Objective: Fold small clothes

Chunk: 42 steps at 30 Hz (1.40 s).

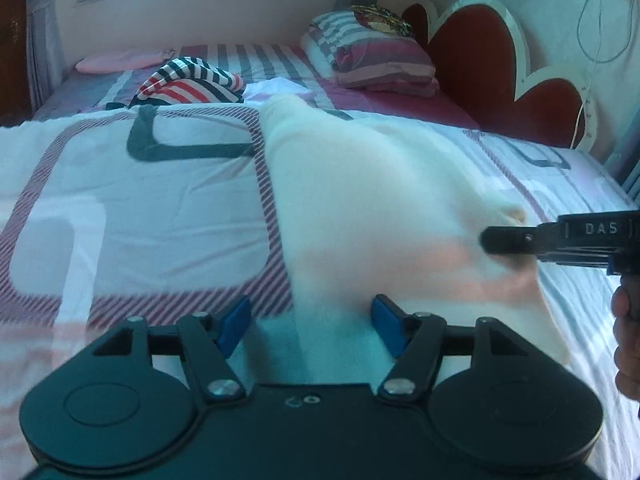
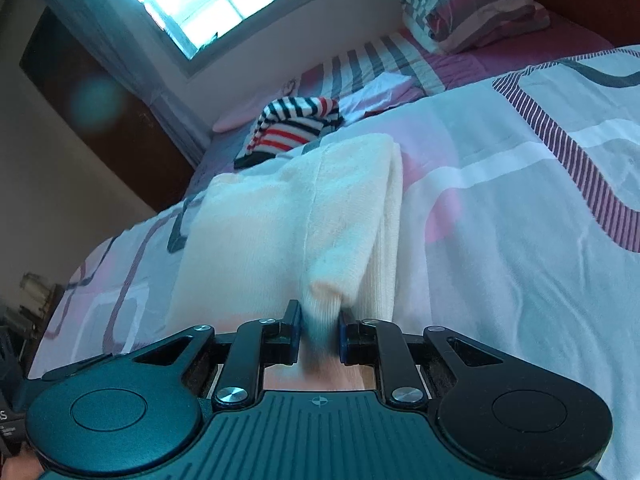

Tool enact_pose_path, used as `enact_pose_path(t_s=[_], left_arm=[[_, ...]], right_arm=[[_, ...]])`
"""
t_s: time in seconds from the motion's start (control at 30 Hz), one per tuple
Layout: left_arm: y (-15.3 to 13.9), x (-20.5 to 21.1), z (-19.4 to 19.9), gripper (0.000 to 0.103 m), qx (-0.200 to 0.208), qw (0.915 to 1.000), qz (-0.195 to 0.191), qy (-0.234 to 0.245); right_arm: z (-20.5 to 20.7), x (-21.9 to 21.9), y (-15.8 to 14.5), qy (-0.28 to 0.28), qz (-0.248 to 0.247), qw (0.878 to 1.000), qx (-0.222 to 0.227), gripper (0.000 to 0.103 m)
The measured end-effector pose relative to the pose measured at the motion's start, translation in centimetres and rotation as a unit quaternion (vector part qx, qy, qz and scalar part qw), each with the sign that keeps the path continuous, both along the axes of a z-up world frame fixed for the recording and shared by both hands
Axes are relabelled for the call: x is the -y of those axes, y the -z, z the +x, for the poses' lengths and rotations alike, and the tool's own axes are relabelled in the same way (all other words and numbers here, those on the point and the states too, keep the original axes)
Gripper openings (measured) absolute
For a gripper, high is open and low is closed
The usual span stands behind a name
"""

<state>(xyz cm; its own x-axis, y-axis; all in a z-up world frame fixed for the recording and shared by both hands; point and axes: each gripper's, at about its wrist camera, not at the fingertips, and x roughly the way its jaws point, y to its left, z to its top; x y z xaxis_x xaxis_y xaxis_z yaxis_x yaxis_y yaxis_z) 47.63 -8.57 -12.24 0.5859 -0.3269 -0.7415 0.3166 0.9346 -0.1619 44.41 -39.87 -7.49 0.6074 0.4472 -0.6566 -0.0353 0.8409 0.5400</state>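
White garment lay on the bed, part-folded, near edge lifted. R gripper had its fingers narrow, pinching a bunched corner of it. L gripper fingers were wide apart w/ cloth between, not pressing. Striped clothes sat further back, pillow by the headboard.

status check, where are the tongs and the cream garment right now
Right tongs shut on the cream garment, bunched edge pinched. Left tongs open, garment between the pads, not gripped. Garment draped on the bed cover. Striped clothes behind, clear.
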Motion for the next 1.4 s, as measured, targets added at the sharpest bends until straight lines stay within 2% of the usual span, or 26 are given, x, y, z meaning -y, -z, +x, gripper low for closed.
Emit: enact_pose_path(t_s=[0.2,0.37,0.43,0.47,0.53,0.63,0.73,0.8,0.93,1.03,1.17,1.33,1.4], left_arm=[[0.3,-0.9,-3.2,0.065,-0.005,1.0000,-0.005,-0.002],[0.2,-0.3,-4.3,0.065,0.001,0.9999,0.015,0.008],[-0.6,-0.6,-4.5,0.065,0.010,0.9999,0.005,0.004],[-1.0,-1.0,-4.7,0.065,0.019,0.9998,-0.001,0.000],[-1.1,-1.6,-5.0,0.065,0.022,0.9997,-0.003,-0.011],[-0.8,-2.5,-5.2,0.065,0.018,0.9994,-0.015,-0.026],[-0.4,-3.1,-5.3,0.065,0.016,0.9990,-0.022,-0.034],[-0.7,-3.6,-4.9,0.065,0.023,0.9983,-0.036,-0.040],[-1.8,-4.1,-2.1,0.066,0.045,0.9959,-0.059,-0.052],[-1.8,-3.7,0.8,0.067,0.039,0.9955,-0.064,-0.059],[-1.2,-3.3,3.2,0.067,0.031,0.9953,-0.065,-0.065],[0.1,-2.8,4.1,0.068,0.019,0.9969,-0.051,-0.056],[0.5,-2.8,4.1,0.069,0.014,0.9969,-0.053,-0.056]], right_arm=[[-4.7,0.3,-0.1,-0.018,-0.024,0.999,-0.024,0.016],[-8.2,-1.0,0.2,-0.005,-0.107,0.994,-0.016,0.016],[-8.8,-1.4,-0.9,0.017,-0.125,0.992,0.000,0.016],[-9.1,-1.3,-1.6,0.031,-0.119,0.992,0.016,0.017],[-9.2,-1.0,-2.0,0.023,-0.082,0.996,0.018,0.018],[-9.1,-1.3,-1.4,0.014,-0.089,0.996,0.010,0.018],[-8.9,-1.6,-0.3,0.011,-0.079,0.997,-0.008,0.025],[-9.3,-1.4,-0.5,0.020,-0.081,0.996,0.006,0.025],[-7.5,-0.4,-1.7,0.038,-0.054,0.997,0.045,0.026],[-4.6,0.1,-1.8,0.038,-0.036,0.997,0.053,0.026],[-1.8,-0.1,-1.4,0.028,-0.040,0.998,0.039,0.029],[-0.3,-0.7,-0.5,-0.001,-0.030,0.999,0.031,0.030],[0.0,-1.6,0.1,-0.021,-0.049,0.998,0.030,0.027]])
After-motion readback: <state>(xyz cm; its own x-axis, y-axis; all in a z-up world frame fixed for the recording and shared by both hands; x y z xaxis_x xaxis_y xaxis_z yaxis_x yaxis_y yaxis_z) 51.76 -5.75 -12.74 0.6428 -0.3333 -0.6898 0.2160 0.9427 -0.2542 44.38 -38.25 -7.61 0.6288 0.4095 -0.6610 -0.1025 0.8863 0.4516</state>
